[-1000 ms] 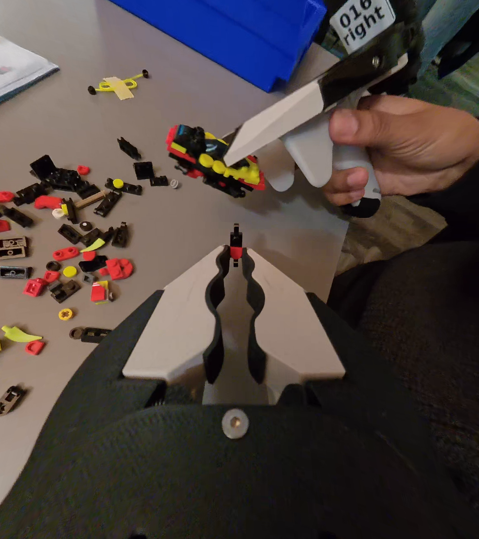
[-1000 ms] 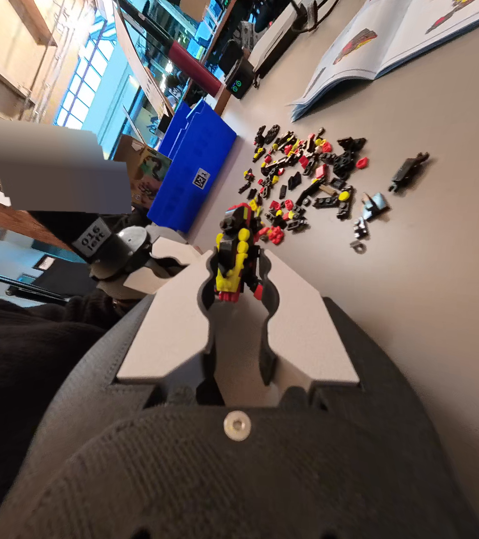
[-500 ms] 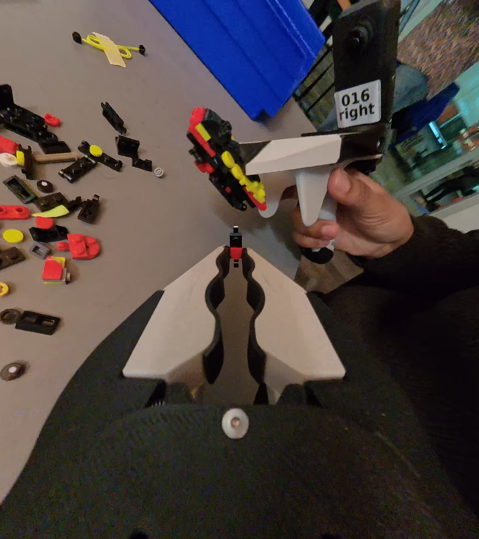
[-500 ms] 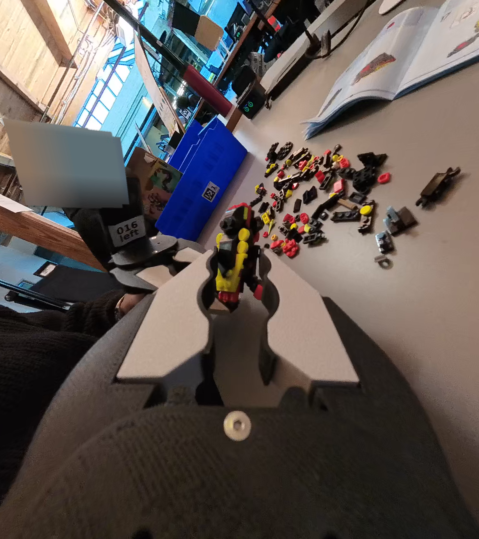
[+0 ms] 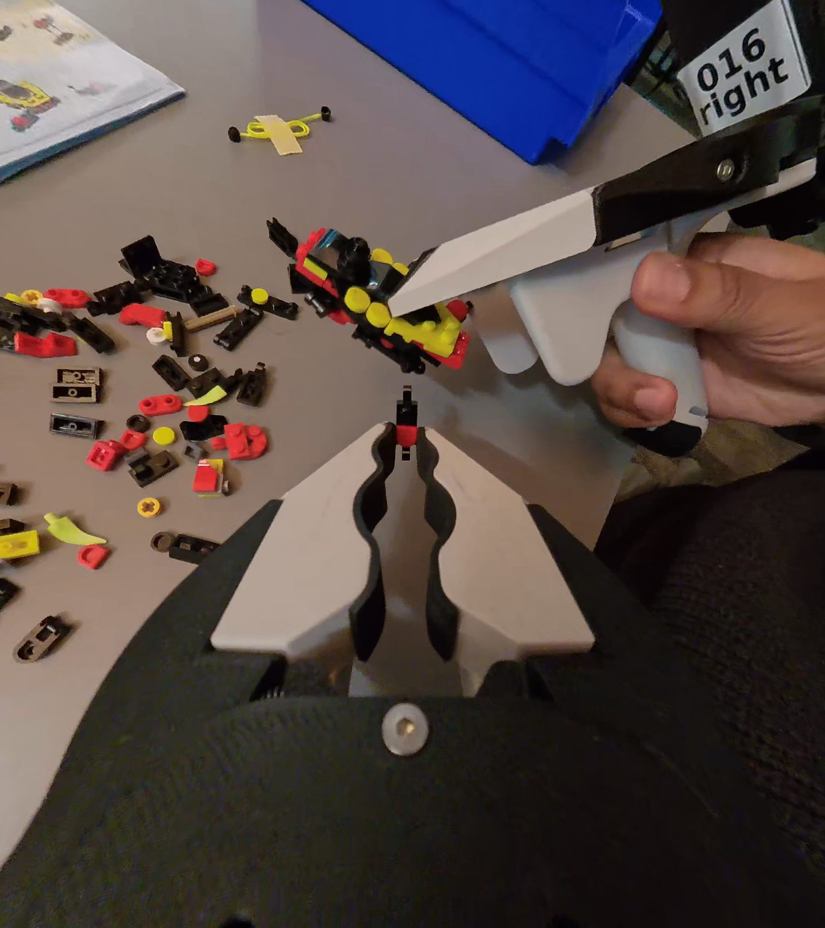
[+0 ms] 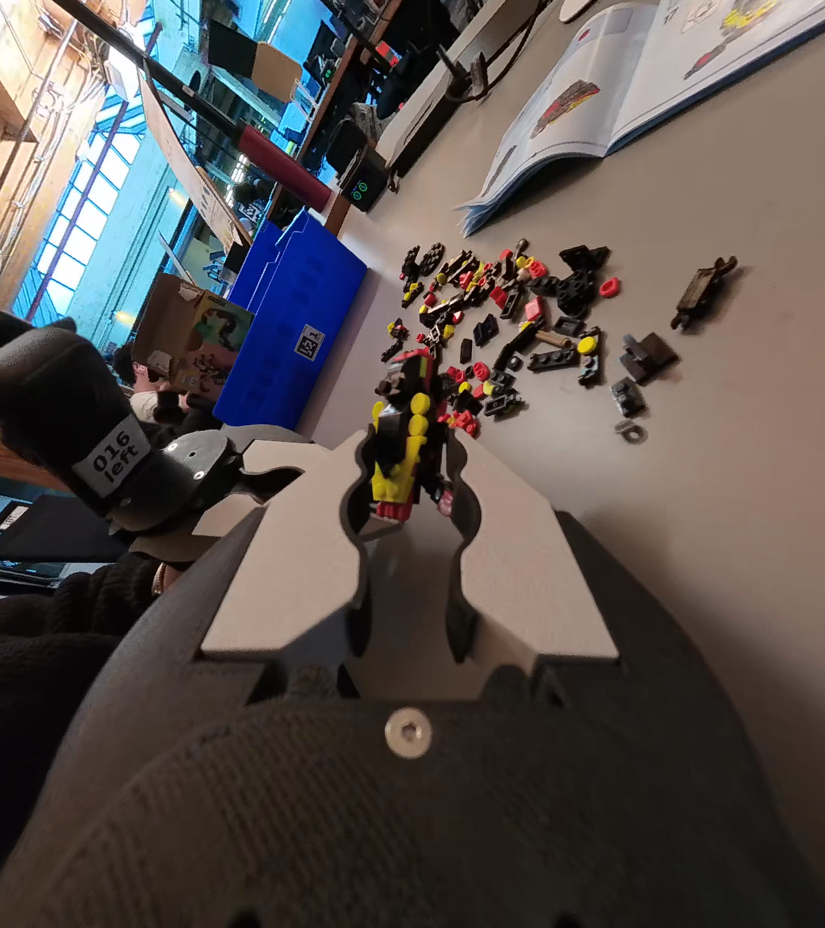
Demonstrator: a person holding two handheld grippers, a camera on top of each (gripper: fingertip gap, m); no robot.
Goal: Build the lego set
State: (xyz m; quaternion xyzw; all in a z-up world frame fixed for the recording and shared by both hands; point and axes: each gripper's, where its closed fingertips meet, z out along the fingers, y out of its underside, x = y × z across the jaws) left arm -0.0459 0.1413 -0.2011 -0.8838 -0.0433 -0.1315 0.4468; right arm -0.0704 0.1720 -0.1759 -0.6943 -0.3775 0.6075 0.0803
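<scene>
My left gripper [image 5: 405, 436] is shut on a small red and black brick piece [image 5: 405, 427] that sticks out past its tips. My right gripper [image 6: 407, 454] is shut on a part-built red, yellow and black brick model [image 6: 407, 427]. In the left wrist view the model [image 5: 380, 299] hangs just above and beyond the small piece, held by the right gripper [image 5: 400, 306] with a person's hand [image 5: 751, 331] on its handle. The left gripper also shows at the left of the right wrist view [image 6: 269, 472].
Several loose red, yellow and black bricks [image 5: 114, 381] lie scattered on the grey table [image 5: 360, 165]. A blue bin [image 5: 500, 65] stands at the far edge. An open instruction booklet [image 5: 33, 85] lies at the far left. A yellow string piece [image 5: 279, 128] lies near the bin. My right fingertips sit around 5 cm from my left ones.
The right gripper has swung the model from steeply tilted half a second ago back down to lie flatter, close above the small piece. The left gripper keeps its hold on the small piece.
</scene>
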